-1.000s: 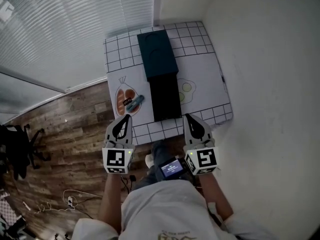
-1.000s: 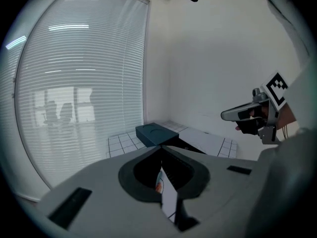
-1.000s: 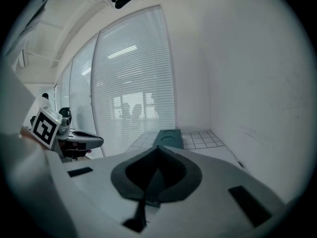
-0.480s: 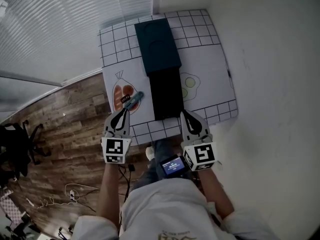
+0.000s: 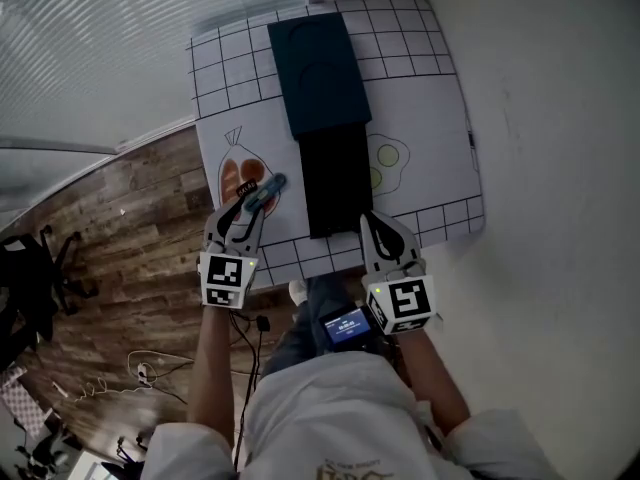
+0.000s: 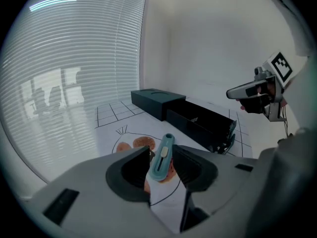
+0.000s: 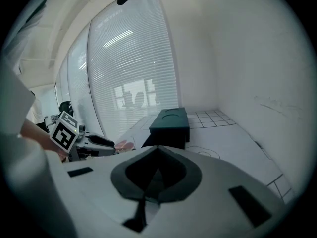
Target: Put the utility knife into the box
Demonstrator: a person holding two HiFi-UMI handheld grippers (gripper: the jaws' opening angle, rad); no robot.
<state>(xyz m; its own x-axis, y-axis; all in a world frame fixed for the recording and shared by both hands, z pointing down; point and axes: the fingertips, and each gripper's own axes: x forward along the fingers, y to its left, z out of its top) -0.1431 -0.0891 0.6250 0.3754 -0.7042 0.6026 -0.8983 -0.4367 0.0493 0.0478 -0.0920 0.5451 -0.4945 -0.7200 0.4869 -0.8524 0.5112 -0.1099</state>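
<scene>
— Utility knife (image 5: 266, 196) lies flat on the tabletop (image 5: 425, 158), on the orange drawing just left of the open black box (image 5: 336, 183). The left gripper (image 5: 248, 216) has the knife between its fingers, which have just been opening and now stand wide, not pressing on it.

— And the right gripper (image 5: 378, 226)?

— Fingers together, nothing in them, close to the box's near end.

— What might spoil it?

— The handle looks slim and smooth. If the fingers close off-centre or skewed, I reckon it pivots or skids towards the tabletop's left edge. Squeezing on the slider could push the blade out. A loose hold might drop it short of the box.
</scene>
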